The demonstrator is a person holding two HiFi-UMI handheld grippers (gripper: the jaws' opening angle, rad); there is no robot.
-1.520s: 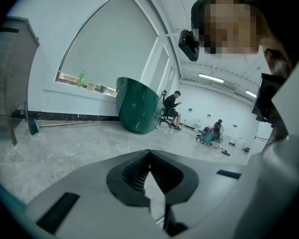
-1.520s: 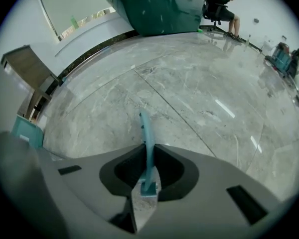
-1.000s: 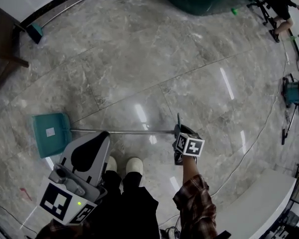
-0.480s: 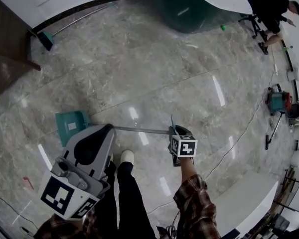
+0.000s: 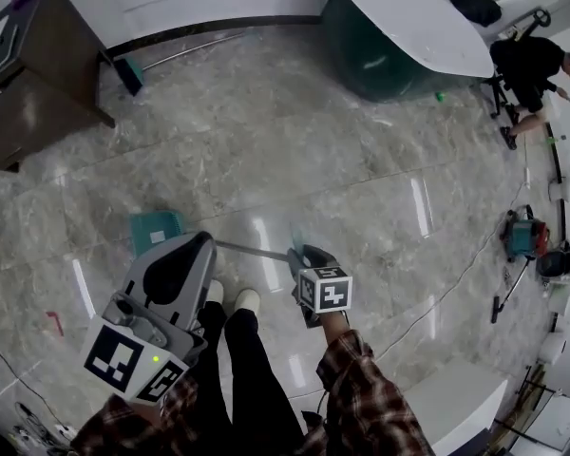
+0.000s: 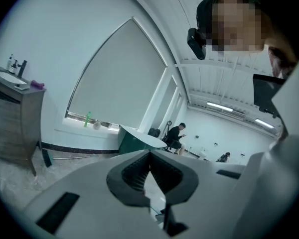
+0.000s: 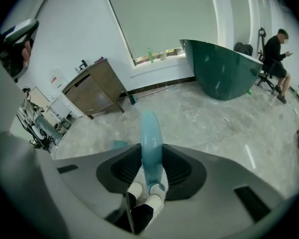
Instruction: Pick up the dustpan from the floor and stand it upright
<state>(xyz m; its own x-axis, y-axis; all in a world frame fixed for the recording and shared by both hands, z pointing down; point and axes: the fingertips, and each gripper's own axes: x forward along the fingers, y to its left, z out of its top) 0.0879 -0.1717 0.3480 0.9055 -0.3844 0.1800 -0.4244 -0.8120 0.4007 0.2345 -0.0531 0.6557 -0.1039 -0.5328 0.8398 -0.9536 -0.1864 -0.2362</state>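
The person is raising the dustpan [image 5: 166, 236] by its handle [image 5: 252, 249]. Over the last second the handle's teal end has been coming up off the floor [image 5: 361, 188] with the right gripper [image 5: 302, 257]. The pole was lying long and flat in front of the white shoes [image 5: 245, 299] and is now showing much shorter from above (a sign that it is tilting toward upright). The teal pan [image 5: 155, 228] has been drawing in too, from well off to the left of the shoes to just ahead of them on that side. It appears to be staying low, at or near the floor. So the pickup seems done, and the standing-up step is under way but not finished.

The right gripper's jaws have just been opening somewhat, yet the teal grip is still standing between them. In the right gripper view it is filling the gap from pad to pad, with the shoes showing below it. The jaws are holding it at a middling width, probably loosening so the handle can pivot. The left gripper [image 5: 199, 245] is hanging just left of the shoes, its jaws together on nothing.
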